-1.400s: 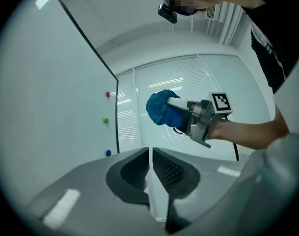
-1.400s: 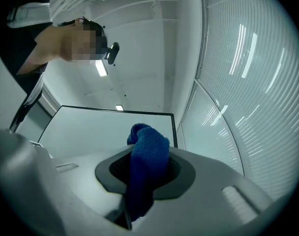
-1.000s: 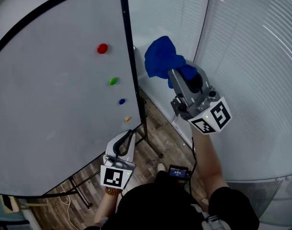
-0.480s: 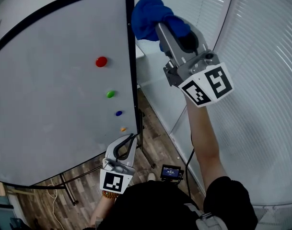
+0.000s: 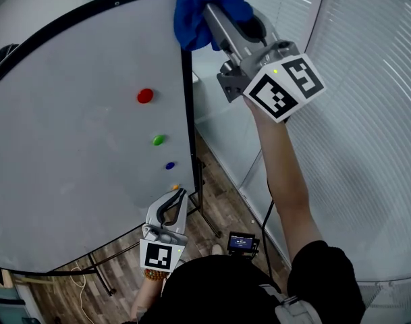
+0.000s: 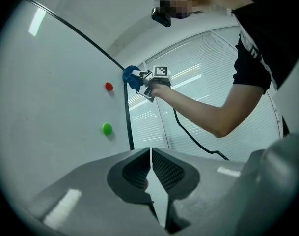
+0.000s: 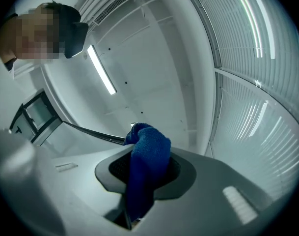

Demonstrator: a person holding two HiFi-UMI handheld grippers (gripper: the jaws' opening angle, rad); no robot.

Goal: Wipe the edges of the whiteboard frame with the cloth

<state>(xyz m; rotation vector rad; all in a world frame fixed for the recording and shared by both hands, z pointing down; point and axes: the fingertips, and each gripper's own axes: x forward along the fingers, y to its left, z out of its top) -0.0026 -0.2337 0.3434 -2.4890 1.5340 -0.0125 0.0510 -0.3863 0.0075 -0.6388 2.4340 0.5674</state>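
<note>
Blue cloth (image 5: pixel 192 15) bunched at the top right corner of the whiteboard frame (image 5: pixel 187 113), overlapping the black rail where the top and right edges meet. Clamped in the right gripper (image 5: pixel 204 11), jaws closed on a thick fold, the loose end hanging down between the pads in the right gripper view. Held high on an outstretched bare arm (image 5: pixel 279 174), with the marker cube (image 5: pixel 284 86) below and to the right of that corner.

Left of the right rail, the white face of the whiteboard (image 5: pixel 70 174), dotted with a column of round magnets near that rail: red magnet (image 5: pixel 145 96) uppermost, then green magnet (image 5: pixel 158 140), blue magnet (image 5: pixel 170 166) and orange magnet (image 5: pixel 175 187) lowest.

Low beside the whiteboard's right rail, the left gripper (image 5: pixel 180 194), tips pointing up just beside the orange magnet. Jaws drawn together to a hairline slit, nothing between them.

Under the whiteboard's lower right corner, black stand legs (image 5: pixel 208 204) on a wood-plank floor (image 5: pixel 222 181). Near them, a small black device (image 5: pixel 241 241) with a lit screen. To the right of the whiteboard, pale slatted blinds (image 5: pixel 367 113) behind glass panels.
</note>
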